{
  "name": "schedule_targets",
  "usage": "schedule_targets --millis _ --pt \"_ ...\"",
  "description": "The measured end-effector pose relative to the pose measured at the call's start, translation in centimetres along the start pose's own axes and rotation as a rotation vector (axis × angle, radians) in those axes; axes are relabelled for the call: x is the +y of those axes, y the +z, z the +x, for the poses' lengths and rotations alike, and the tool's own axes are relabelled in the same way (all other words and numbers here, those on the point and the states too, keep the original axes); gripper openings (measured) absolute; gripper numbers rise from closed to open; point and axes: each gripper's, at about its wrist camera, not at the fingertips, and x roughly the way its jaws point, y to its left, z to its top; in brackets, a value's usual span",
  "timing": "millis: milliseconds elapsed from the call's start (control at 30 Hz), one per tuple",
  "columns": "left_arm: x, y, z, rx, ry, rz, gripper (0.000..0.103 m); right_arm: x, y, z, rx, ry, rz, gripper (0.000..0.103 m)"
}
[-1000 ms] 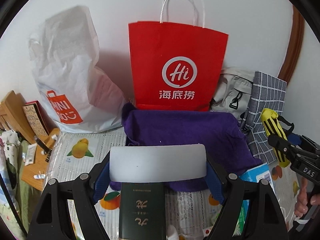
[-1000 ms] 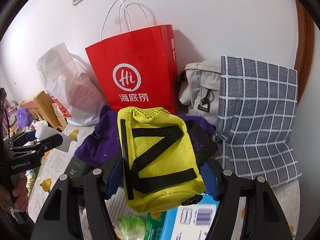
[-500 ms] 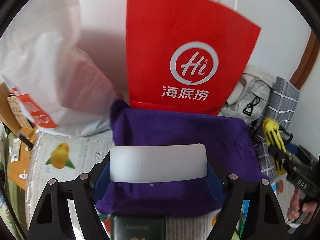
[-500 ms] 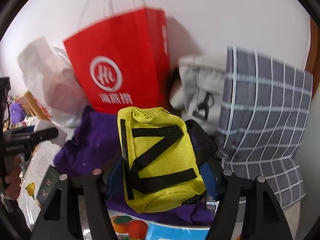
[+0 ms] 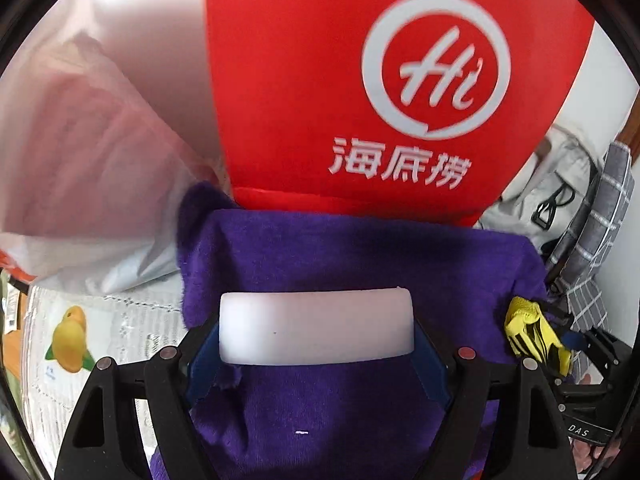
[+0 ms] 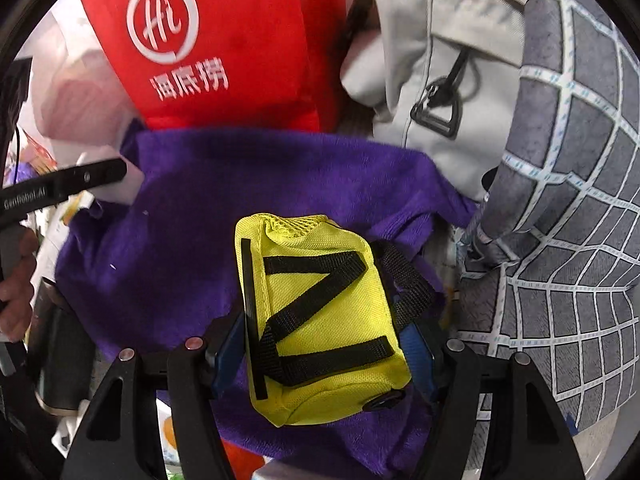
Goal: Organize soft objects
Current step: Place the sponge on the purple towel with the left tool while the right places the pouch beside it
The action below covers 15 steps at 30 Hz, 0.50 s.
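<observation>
My left gripper [image 5: 316, 328] is shut on a white foam block [image 5: 316, 326] and holds it just above a purple towel [image 5: 360, 256]. My right gripper [image 6: 320, 320] is shut on a yellow pouch [image 6: 320, 316] with black straps, over the same purple towel [image 6: 192, 224]. The pouch and right gripper show at the right edge of the left wrist view [image 5: 532, 334]. The left gripper with the white block shows at the left of the right wrist view [image 6: 80, 182].
A red paper bag [image 5: 360, 80] stands behind the towel against the wall. A white plastic bag [image 5: 80, 168] is left of it. A grey backpack [image 6: 432, 80] and a grey checked cushion [image 6: 572, 220] are on the right. A fruit-print cloth [image 5: 104, 340] covers the surface.
Both grippers have moved forward and down toward the purple towel and red bag, which now loom larger. Each still holds its object.
</observation>
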Motion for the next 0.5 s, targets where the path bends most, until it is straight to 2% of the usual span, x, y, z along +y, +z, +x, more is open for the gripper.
schedule_targets --millis 167,400,500 --pt "-0.6 0.4 1.4 0.028 0.004 0.016 0.081 0.0 -0.2 0.0 -0.002 -0.006 -0.001 0.068" --pt "-0.9 0.4 2.6 0.058 -0.011 -0.010 0.082 0.9 0.2 0.7 0.002 -0.024 -0.023 0.072" --pt "-0.6 0.4 2.9 0.066 -0.040 -0.038 0.089 1.0 0.3 1.0 0.007 -0.018 -0.027 0.075"
